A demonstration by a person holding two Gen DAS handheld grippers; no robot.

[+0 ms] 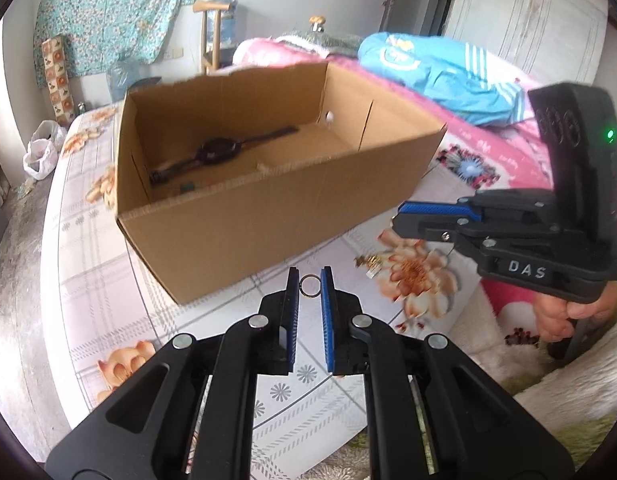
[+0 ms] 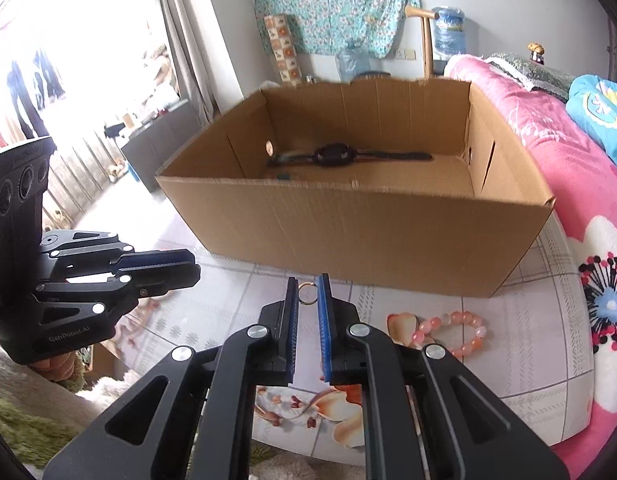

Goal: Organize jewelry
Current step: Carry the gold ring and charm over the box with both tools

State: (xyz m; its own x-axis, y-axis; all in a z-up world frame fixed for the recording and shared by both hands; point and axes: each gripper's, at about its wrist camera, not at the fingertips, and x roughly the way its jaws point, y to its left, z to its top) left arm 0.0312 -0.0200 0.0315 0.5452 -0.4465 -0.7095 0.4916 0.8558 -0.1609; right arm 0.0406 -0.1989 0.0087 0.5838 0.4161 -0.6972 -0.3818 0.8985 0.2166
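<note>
Above floral bedsheet (image 1: 212, 332), both fingers pinch small rings (image 1: 309, 286).

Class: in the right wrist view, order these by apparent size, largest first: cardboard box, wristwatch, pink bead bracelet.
1. cardboard box
2. wristwatch and pink bead bracelet look similar; the bracelet lies nearer the camera, so unranked.

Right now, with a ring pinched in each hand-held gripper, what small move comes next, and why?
Probably raise both over the near wall of the box, then open. The left hand-held gripper pinches the left ring, the right hand-held gripper the right ring; both hang short of the box, where a watch already lies.
</note>
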